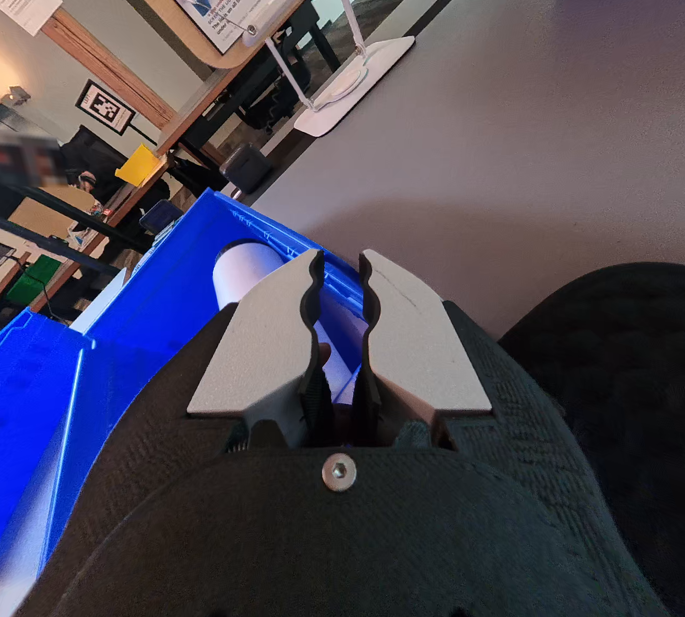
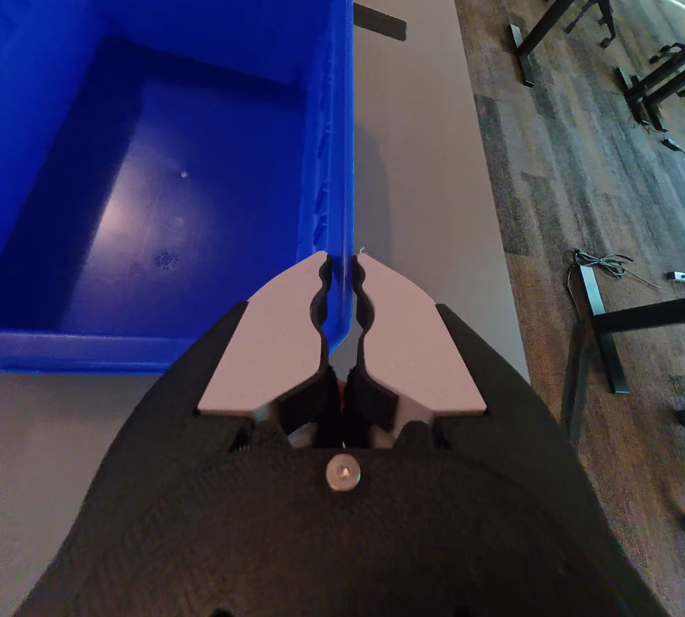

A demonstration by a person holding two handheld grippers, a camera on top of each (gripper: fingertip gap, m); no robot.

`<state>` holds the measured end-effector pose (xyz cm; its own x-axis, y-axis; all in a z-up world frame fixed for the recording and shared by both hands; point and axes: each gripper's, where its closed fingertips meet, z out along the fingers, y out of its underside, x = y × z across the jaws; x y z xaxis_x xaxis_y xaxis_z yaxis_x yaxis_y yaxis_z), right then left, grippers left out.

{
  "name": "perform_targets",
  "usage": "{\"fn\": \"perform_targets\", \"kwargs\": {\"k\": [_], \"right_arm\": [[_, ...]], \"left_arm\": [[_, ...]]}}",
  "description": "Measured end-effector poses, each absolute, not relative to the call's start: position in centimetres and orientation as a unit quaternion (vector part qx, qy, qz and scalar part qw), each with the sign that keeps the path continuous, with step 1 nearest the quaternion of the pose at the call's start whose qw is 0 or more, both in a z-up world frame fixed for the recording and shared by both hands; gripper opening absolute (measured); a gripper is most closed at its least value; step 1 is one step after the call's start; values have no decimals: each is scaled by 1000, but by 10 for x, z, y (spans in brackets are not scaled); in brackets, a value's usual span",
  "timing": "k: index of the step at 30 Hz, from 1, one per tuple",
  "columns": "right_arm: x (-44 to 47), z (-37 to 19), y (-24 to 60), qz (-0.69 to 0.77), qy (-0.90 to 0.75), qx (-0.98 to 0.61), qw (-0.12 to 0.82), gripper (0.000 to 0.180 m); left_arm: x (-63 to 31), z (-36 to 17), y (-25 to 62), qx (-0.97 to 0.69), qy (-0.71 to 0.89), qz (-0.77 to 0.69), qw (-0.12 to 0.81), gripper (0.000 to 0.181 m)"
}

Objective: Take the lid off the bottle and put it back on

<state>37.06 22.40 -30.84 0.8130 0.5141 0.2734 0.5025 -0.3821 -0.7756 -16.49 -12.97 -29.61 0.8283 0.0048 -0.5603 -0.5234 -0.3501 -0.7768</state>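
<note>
The left gripper (image 1: 341, 258), jaws a little apart and empty, is held over the white bottle (image 1: 246, 271) lying in the blue bin (image 1: 155, 306), while the right gripper (image 2: 341, 257), narrowly parted, straddles the bin wall, so the bin could be dragged or the round bottle nudged away.

Bottle: smooth white cylindrical bottle (image 1: 246, 271)
Pose: on its side
Place: inside blue plastic bin (image 1: 155, 302)
Lid: hidden
</note>
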Motion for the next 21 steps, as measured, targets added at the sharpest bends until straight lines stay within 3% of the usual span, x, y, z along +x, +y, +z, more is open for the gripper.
{"fn": "perform_targets", "kwargs": {"k": [8, 21], "right_arm": [[418, -312, 226, 5, -245, -844, 477, 11], [427, -313, 235, -5, -276, -841, 466, 12]], "left_arm": [[-178, -296, -150, -791, 155, 229, 545, 16], [-186, -296, -163, -791, 145, 215, 555, 15]]}}
